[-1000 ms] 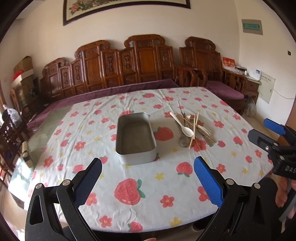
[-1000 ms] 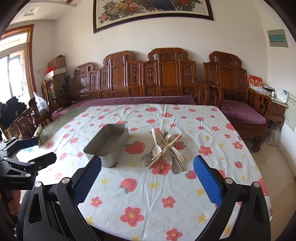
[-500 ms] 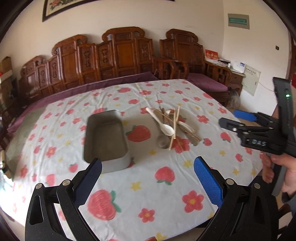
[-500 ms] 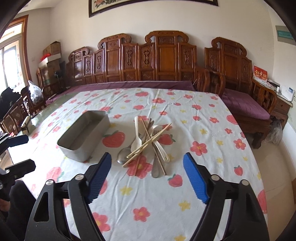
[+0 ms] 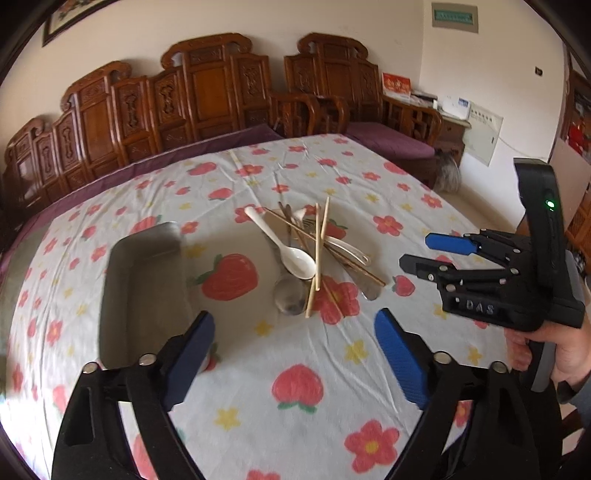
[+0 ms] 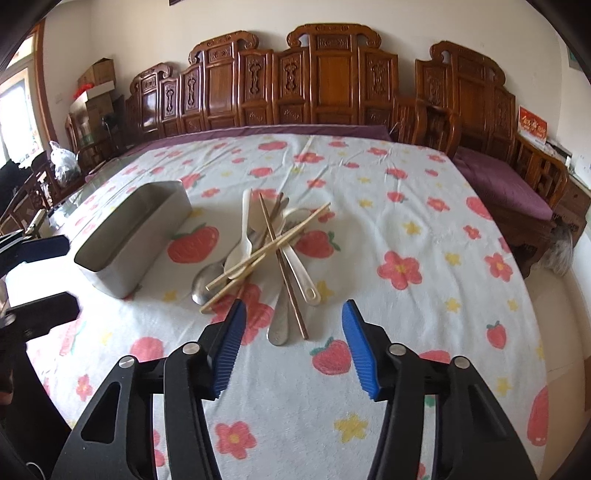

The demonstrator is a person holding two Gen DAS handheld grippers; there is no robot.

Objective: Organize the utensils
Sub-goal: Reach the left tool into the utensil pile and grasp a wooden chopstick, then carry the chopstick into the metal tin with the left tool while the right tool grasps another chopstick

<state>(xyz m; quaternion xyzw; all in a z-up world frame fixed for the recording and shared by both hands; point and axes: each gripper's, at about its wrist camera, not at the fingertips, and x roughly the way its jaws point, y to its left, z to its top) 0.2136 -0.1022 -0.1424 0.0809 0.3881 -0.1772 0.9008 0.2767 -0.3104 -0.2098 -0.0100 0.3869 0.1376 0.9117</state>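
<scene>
One metal tray [image 6: 135,236] sits on the flower-print counter [image 6: 406,229] beside a crossed heap of utensils [image 6: 266,254]: two white spoons, two metal spoons, several chopsticks, the exact count hidden by overlap. Left gripper [image 5: 295,354] and right gripper [image 6: 291,347] hover with jaws released; "DAS" is embossed on the right one.

Metal tray [image 5: 142,291] smeared by motion blur on my left wrist view, its near end hidden behind my left gripper's finger [image 5: 188,358], metal spoon [image 6: 205,280] half buried under chopsticks [image 6: 266,247], framed painting [image 5: 72,20] cut off at top edge.
</scene>
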